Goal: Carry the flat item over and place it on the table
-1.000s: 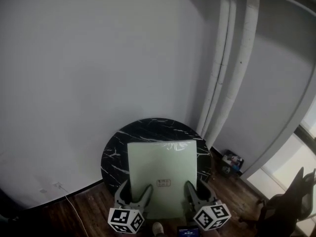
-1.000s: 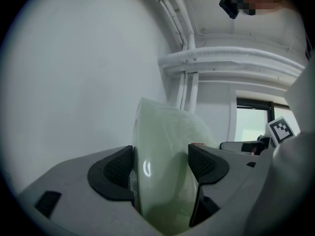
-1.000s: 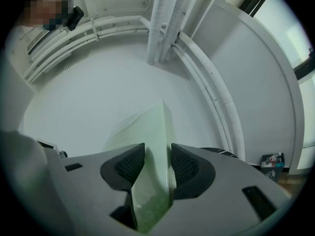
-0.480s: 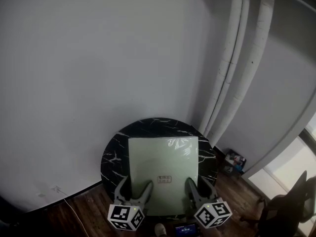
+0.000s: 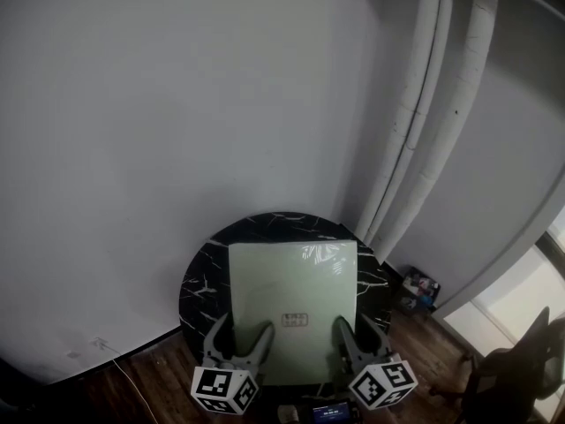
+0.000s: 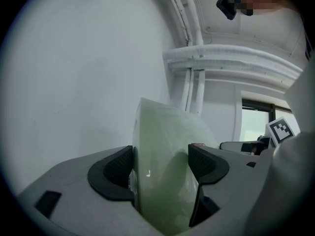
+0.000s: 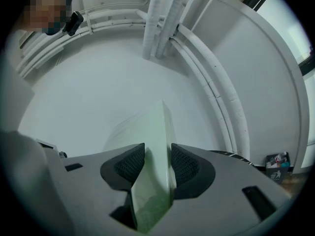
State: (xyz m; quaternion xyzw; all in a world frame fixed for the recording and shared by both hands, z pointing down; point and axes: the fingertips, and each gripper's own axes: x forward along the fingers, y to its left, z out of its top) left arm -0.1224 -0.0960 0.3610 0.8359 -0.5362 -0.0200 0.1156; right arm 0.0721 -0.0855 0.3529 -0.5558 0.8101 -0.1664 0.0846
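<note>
A flat pale green board (image 5: 293, 306) wrapped in clear film, with a small label near its near edge, is held level over the round black marble table (image 5: 201, 272). My left gripper (image 5: 237, 346) is shut on the board's near left edge, and my right gripper (image 5: 357, 343) is shut on its near right edge. In the left gripper view the green board (image 6: 165, 176) stands edge-on between the black pads (image 6: 114, 173). The right gripper view shows the same board (image 7: 155, 156) pinched between both pads (image 7: 187, 170). I cannot tell whether the board touches the tabletop.
The table stands in a corner against a white wall (image 5: 177, 104), with white pipes (image 5: 433, 113) running up at the right. Small clutter (image 5: 417, 288) lies on the wood floor beside it. A dark chair (image 5: 512, 369) and a cable (image 5: 115, 356) flank the spot.
The view has drifted closer to the wall and the board has advanced slightly farther over the table. Both grippers keep their hold on it.
</note>
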